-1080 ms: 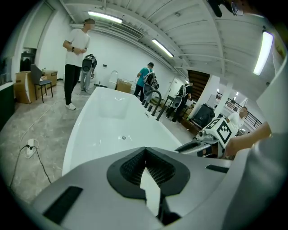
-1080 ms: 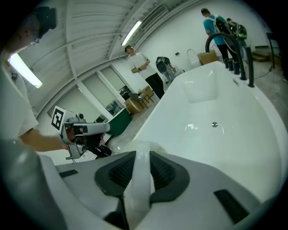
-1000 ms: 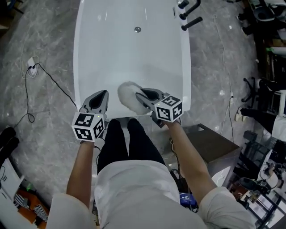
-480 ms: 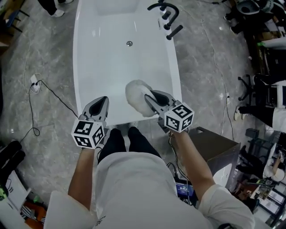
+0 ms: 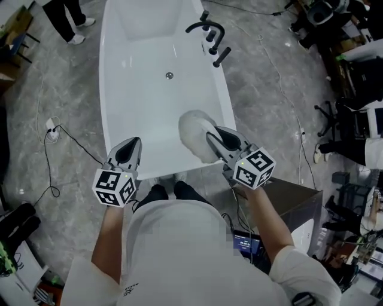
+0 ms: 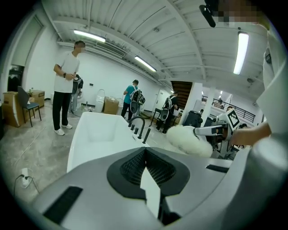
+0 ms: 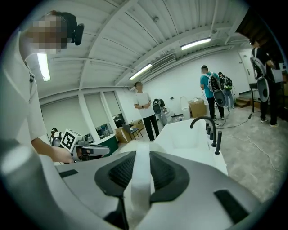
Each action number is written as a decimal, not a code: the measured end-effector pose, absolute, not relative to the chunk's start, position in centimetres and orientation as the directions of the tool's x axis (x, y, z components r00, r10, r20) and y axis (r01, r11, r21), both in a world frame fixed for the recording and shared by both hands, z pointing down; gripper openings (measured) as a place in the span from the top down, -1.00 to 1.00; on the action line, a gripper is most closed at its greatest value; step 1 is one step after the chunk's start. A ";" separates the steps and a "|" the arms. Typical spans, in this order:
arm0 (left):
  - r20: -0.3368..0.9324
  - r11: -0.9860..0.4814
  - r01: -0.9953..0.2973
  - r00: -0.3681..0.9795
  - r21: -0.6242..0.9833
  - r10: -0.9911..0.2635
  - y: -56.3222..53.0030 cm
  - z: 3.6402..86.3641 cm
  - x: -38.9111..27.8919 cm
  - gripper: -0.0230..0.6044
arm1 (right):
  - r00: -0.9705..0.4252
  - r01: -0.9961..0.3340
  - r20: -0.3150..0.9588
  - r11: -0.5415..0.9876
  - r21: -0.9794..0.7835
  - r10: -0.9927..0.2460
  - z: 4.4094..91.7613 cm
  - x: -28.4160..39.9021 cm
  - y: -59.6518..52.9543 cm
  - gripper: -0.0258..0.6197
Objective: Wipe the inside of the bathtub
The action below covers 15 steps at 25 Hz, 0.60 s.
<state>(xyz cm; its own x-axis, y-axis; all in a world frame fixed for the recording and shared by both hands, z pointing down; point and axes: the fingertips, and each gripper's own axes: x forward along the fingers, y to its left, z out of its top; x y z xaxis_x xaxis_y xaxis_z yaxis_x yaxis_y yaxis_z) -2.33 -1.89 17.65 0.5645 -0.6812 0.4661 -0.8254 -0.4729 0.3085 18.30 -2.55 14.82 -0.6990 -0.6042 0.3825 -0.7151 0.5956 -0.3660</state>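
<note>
I see the white bathtub (image 5: 128, 72) with its long axis running straight away from me, the near end just in front of my legs. The inside is smooth, glossy and white, with a small round drain (image 5: 169, 75) on the bottom toward the far half. A black faucet (image 5: 206, 31) stands on the far right rim.

My right gripper (image 5: 210, 136) is clenched on a fluffy white wiping pad (image 5: 194, 134). In the right gripper view a white strip (image 7: 138, 179) is pinched between the jaws. The pad is oval, and its long axis points from the gripper diagonally to the far left. It is over the near right part of the tub, beside the right rim. I cannot tell if it touches the surface.

My left gripper (image 5: 134, 142) is at the near left corner of the tub, above the rim. Its jaws are closed together with nothing between them.

A person (image 5: 67, 18) stands on the grey floor (image 5: 66, 89) near the far left end.
</note>
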 end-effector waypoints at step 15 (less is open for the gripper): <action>0.352 -0.520 -0.814 0.581 0.260 -0.734 -2.7 10.9 -1.3 0.89 | -0.658 -0.753 0.300 0.589 -0.294 -0.691 8.9 19.7 -2.7 0.62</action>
